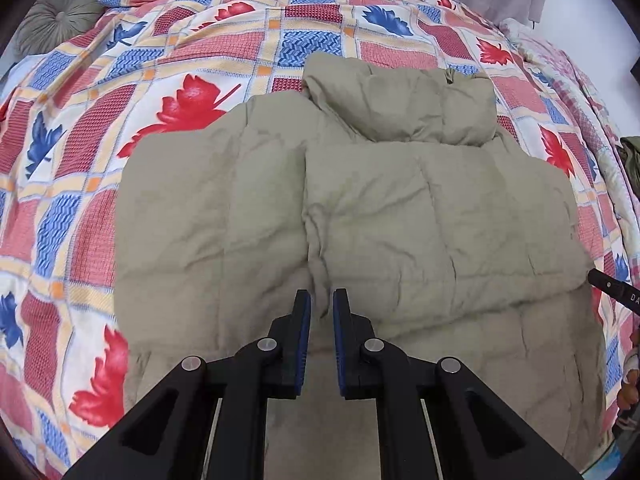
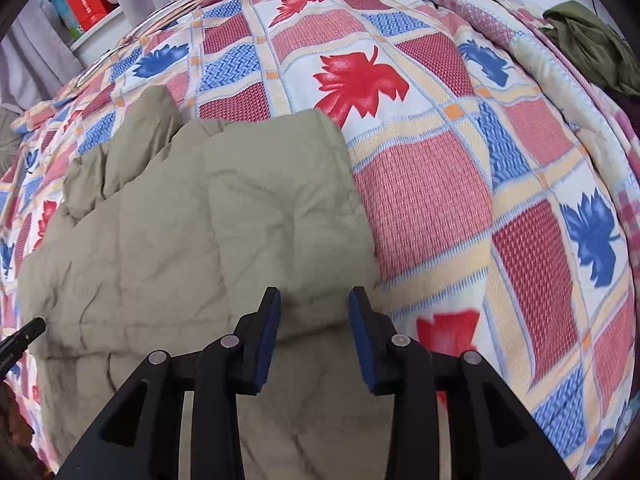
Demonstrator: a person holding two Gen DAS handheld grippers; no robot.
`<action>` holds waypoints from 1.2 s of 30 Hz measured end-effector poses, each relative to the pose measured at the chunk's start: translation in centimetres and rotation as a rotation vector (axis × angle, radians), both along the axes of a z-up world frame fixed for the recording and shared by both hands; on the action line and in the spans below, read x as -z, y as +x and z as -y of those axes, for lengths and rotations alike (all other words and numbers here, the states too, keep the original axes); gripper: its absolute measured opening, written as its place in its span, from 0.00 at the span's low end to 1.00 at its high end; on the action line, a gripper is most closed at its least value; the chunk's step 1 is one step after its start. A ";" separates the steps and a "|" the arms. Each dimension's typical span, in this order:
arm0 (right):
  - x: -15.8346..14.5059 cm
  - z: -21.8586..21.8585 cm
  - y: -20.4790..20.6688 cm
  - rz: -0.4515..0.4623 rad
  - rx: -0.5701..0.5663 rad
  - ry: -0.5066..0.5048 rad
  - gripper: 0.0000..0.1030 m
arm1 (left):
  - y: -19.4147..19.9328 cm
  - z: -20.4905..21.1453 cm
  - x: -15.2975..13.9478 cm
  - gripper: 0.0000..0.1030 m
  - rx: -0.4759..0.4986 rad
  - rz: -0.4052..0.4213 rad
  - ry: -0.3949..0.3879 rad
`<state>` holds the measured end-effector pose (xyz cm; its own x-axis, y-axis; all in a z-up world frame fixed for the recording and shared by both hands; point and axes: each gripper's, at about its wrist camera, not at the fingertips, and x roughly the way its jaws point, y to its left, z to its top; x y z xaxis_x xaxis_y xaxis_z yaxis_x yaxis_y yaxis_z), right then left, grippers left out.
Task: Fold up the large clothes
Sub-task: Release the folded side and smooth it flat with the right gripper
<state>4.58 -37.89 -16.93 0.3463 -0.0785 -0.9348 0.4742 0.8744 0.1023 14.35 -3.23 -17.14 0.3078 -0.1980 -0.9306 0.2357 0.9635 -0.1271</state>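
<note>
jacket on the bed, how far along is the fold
Done: the khaki padded jacket lies on the patterned quilt with both sides folded in and the hood flat on top. In hand: nothing; left tool is shut and empty, right tool open and empty. Left: probably folding it lengthwise.

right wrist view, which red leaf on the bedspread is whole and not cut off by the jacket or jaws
The big red leaf just beyond the beige jacket's far edge shows complete with its stem. The red leaf by the right jaw is partly hidden; the one near the headboard is smaller.
</note>
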 end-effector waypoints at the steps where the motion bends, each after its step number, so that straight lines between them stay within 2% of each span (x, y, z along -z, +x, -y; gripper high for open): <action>1: 0.0 -0.3 -0.4 -0.006 0.001 0.014 0.38 | -0.5 -0.2 0.0 0.12 0.000 -0.010 0.001; 4: -0.1 -1.4 -2.0 -0.017 0.010 0.044 0.38 | -2.1 -0.3 0.4 0.12 0.021 -0.056 -0.015; 11: -0.7 -3.6 -5.3 -0.040 0.003 0.089 0.39 | -5.9 -0.6 0.5 0.13 0.052 -0.107 -0.017; 12: -0.7 -3.9 -5.8 -0.043 0.003 0.099 0.40 | -6.4 -0.6 0.4 0.27 0.055 -0.111 -0.012; 13: -0.8 -4.1 -6.2 -0.046 0.004 0.109 0.41 | -6.9 -0.7 0.4 0.55 0.055 -0.114 -0.005; 14: -0.9 -4.3 -6.6 -0.049 0.005 0.118 0.41 | -7.5 -1.0 0.1 0.99 0.036 -0.108 0.009; 15: -1.0 -4.6 -7.0 -0.053 0.005 0.128 0.42 | -8.0 -1.2 -0.5 0.99 0.015 -0.069 0.010; 22: -1.6 -6.3 -9.8 -0.092 0.012 0.169 0.43 | -9.8 -2.9 -2.1 0.99 -0.013 -0.067 0.077; 25: -2.2 -6.8 -10.8 -0.102 0.009 0.183 0.49 | -10.4 -3.9 -2.8 0.99 -0.039 -0.071 0.116; 33: -4.1 -7.0 -13.5 -0.108 0.033 0.245 0.56 | -12.8 -6.6 -4.4 0.99 -0.062 -0.128 0.072; 36: -4.7 -6.5 -14.7 -0.106 0.066 0.281 0.59 | -13.9 -7.2 -4.9 0.99 -0.057 -0.142 0.082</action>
